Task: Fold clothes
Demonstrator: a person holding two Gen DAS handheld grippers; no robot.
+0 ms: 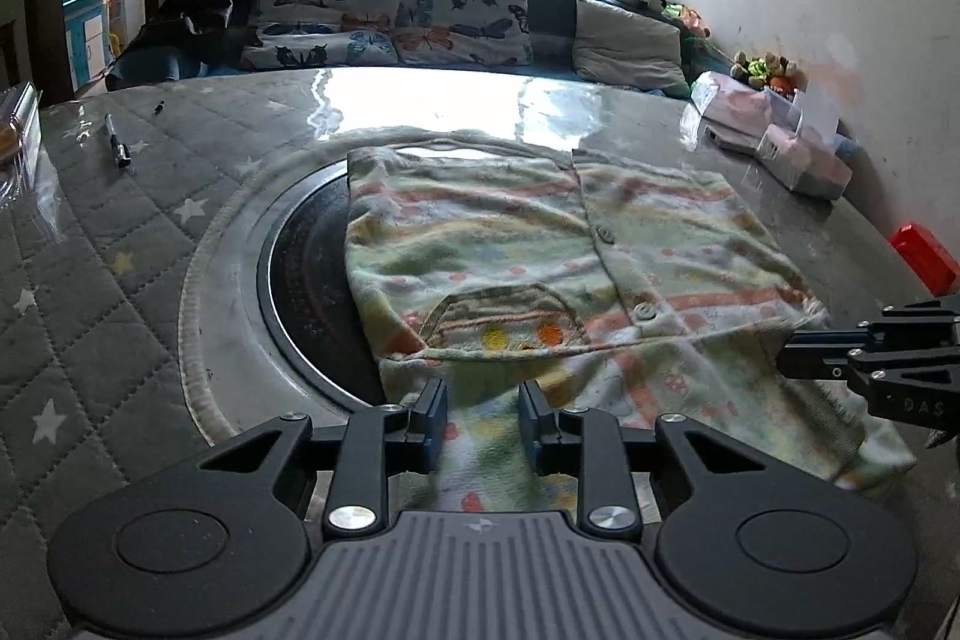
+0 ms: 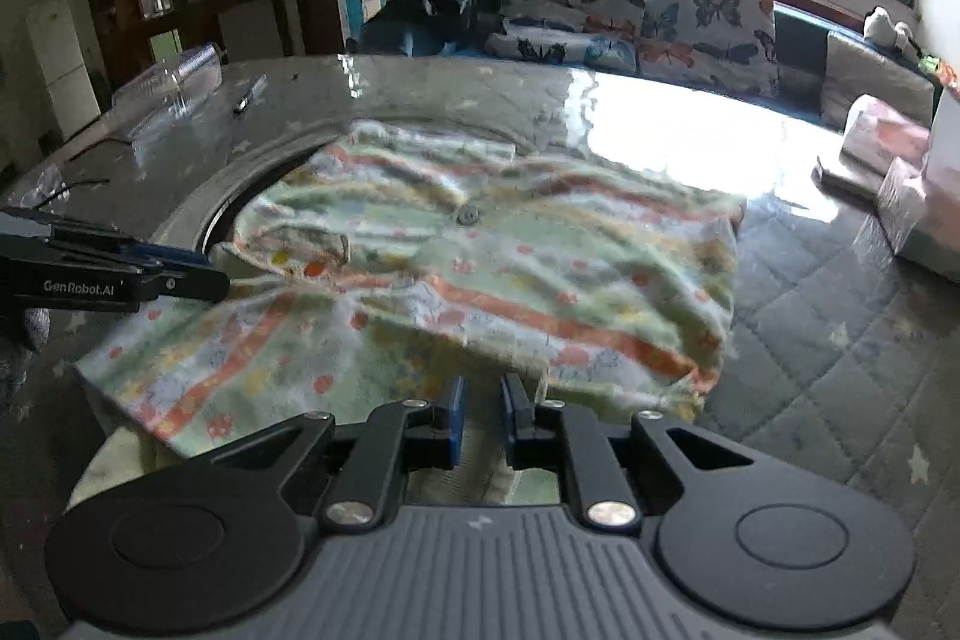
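A striped cardigan [image 1: 540, 250] lies at the surface's [image 1: 150, 250] near edge. Left hand-held gripper [image 1: 483, 421] grasps its hem; right hand-held gripper [image 2: 480, 415], nearly closed, pinches the same hem.

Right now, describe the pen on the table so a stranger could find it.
Start at the round table with its quilted star cover. Left of the striped garment, the black pen lies alone on the cover. It is dark, thin and straight, unlike the clear plastic box at the edge.
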